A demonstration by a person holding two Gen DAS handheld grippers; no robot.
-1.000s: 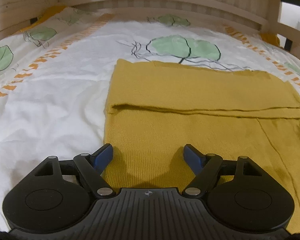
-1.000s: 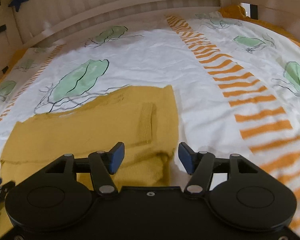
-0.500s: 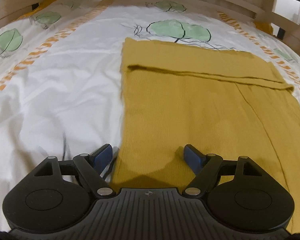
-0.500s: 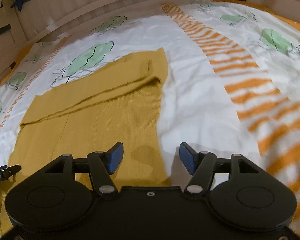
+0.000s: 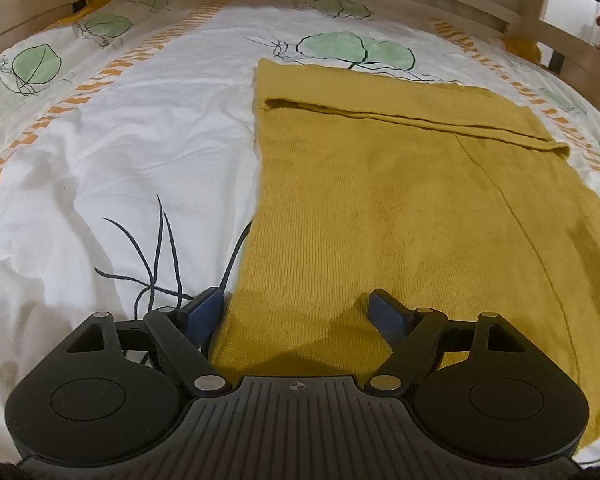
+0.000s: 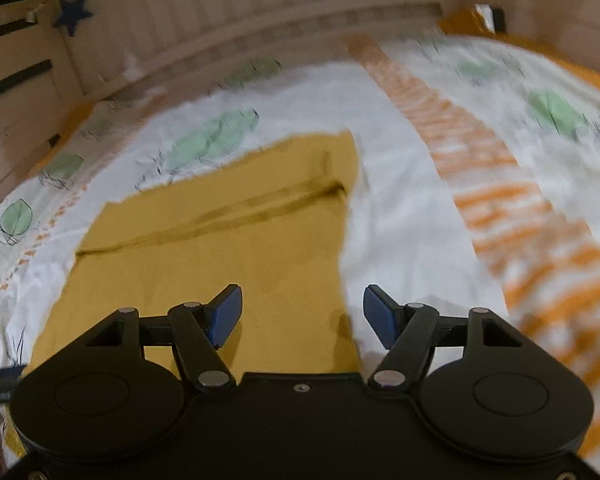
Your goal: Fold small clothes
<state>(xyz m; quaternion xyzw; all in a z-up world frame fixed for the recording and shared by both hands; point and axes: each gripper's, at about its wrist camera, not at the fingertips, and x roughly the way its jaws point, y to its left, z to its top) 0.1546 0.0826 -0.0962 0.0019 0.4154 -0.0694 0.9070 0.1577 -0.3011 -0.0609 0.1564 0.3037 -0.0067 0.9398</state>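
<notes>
Left wrist view, lower centre: both grippers' jaws gape, straddling the mustard garment's point(image 5: 400, 208) near edge, seemingly poised to pinch it.

1. My left gripper point(image 5: 296, 312) is matte black, with two round discs at the sides and a ribbed plate between them.
2. A small crosshair mark sits at the top of this plate.
3. My fingers point(image 5: 206, 312) have dark blue pads, on black link arms with silver pivot pins.
4. My right gripper point(image 6: 302, 314) has the same black form, but its middle plate is smooth, with one small screw.
</notes>
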